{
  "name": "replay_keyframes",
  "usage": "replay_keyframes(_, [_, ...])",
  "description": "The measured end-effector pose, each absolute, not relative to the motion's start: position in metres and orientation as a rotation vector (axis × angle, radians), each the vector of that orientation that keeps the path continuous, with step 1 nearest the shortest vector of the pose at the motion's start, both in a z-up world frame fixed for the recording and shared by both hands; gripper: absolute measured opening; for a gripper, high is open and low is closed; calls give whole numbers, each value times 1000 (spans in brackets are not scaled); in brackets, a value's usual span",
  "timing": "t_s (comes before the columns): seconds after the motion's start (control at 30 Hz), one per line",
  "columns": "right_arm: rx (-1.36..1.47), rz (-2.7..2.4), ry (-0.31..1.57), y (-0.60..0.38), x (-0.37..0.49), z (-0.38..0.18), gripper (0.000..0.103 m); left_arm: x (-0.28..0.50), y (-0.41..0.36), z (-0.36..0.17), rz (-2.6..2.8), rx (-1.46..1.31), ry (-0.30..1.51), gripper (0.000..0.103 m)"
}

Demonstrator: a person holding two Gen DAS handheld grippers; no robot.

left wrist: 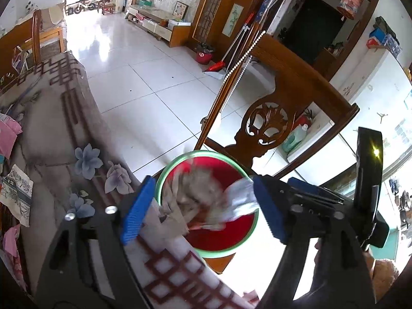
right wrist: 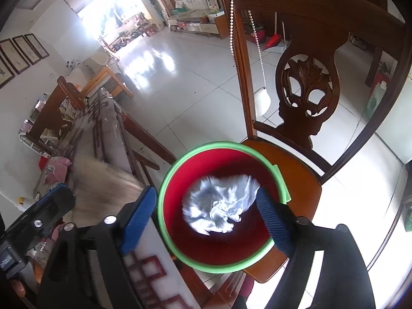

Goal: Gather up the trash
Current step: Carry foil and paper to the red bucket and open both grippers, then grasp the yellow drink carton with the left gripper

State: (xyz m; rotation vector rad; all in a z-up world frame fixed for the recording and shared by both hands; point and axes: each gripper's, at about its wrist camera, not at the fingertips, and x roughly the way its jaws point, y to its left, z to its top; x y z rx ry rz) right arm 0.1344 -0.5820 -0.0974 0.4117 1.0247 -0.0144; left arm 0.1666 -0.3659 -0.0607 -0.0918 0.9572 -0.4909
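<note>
Here both grippers hang over a red bin (right wrist: pixel 206 244) with a green rim, which stands on the seat of a carved wooden chair (right wrist: pixel 306 170) beside a table with a patterned cloth (left wrist: pixel 64 134).

In the left wrist view, the left gripper (left wrist: pixel 199 212) has its blue-padded jaws spread wide, nothing pressed between them. A blurred wad of grey-brown paper trash (left wrist: pixel 195 195) lies in the gap, a little toward 11 o'clock of the gripper's midpoint, over the bin's red inside, clear of both pads as far as the blur allows. Toward 3 o'clock from it, a white crumpled piece (left wrist: pixel 239 200) sits just beside the right-hand pad; whether it touches that pad cannot be told. The other gripper's black body and blue pad show at about 3 o'clock in the same view.

In the right wrist view, the right gripper (right wrist: pixel 208 221) is likewise wide open and grips nothing. The white crumpled trash (right wrist: pixel 219 206) sits between its pads, slightly toward 1 o'clock of the midpoint, above the bin's red floor and motion-blurred. Its right edge comes close to the pad at 3 o'clock. The bin's green rim runs around the piece from 7 o'clock through 12 to 4 o'clock. At 9 o'clock, a blurred grey-brown shape (right wrist: pixel 103 180) hangs over the table edge.
</note>
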Motion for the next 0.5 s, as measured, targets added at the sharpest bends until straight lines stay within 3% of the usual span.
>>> replay_keyframes(0.5, [365,-2,1006,-539,129,-86,80,129,-298,-46,-385,-124,902,78])
